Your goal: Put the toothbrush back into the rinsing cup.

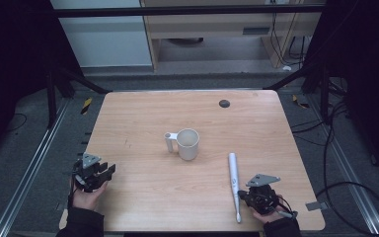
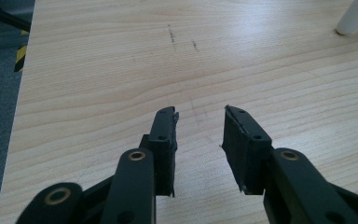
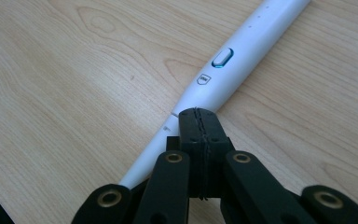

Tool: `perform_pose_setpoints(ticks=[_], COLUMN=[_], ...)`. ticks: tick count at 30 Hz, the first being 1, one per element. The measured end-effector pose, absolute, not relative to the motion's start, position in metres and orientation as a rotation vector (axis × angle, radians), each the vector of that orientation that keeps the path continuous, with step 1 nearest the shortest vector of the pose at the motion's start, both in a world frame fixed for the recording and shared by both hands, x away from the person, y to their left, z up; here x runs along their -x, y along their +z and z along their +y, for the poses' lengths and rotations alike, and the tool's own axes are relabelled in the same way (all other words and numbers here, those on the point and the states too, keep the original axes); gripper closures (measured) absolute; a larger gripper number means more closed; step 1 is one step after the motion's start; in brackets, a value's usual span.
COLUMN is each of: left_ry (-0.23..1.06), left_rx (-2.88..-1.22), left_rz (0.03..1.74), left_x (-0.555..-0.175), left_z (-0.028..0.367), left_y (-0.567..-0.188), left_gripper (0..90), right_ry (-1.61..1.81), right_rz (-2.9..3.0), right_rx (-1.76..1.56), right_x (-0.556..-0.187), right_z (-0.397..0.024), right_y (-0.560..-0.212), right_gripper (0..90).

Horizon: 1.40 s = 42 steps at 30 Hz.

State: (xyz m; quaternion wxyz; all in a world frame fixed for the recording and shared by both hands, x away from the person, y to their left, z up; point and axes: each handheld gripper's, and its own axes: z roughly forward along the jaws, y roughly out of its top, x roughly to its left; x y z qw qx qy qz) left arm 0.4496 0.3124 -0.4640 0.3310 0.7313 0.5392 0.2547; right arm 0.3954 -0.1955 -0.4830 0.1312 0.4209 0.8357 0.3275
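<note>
— Right gripper [image 3: 198, 114], jaws pressed together, hovers over the white plastic electric toothbrush [image 3: 223, 70] lying near the pale wooden table's [image 1: 143, 197] front edge.

— Light, stiff, slippery (round too); pinch mid-handle. Beyond stands the white ceramic mug [image 1: 187, 144].

desk [image 1: 143, 118]: pale wood grain, one dark round spot | mug [image 1: 188, 144]: white | electric toothbrush [image 1: 234, 183]: white, button ringed in blue | left gripper [image 1: 102, 171]: black, grey plate | right gripper [image 1: 243, 196]: black, grey plate | floor tape [image 1: 86, 105]: yellow-black stripes
</note>
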Motion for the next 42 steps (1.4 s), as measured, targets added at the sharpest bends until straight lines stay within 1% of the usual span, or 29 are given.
perform_pose_setpoints(ticks=[42], left_ry=[0.680], left_rx=[-1.912], left_rz=[1.409], left_x=[-0.450], left_z=[0.312], left_y=[-0.464], left_gripper=[62.9], right_ry=[1.009], right_rz=[2.508], right_rx=[-1.110], right_x=[-0.401], right_z=[-0.144], right_y=[-0.488], right_gripper=[90.0])
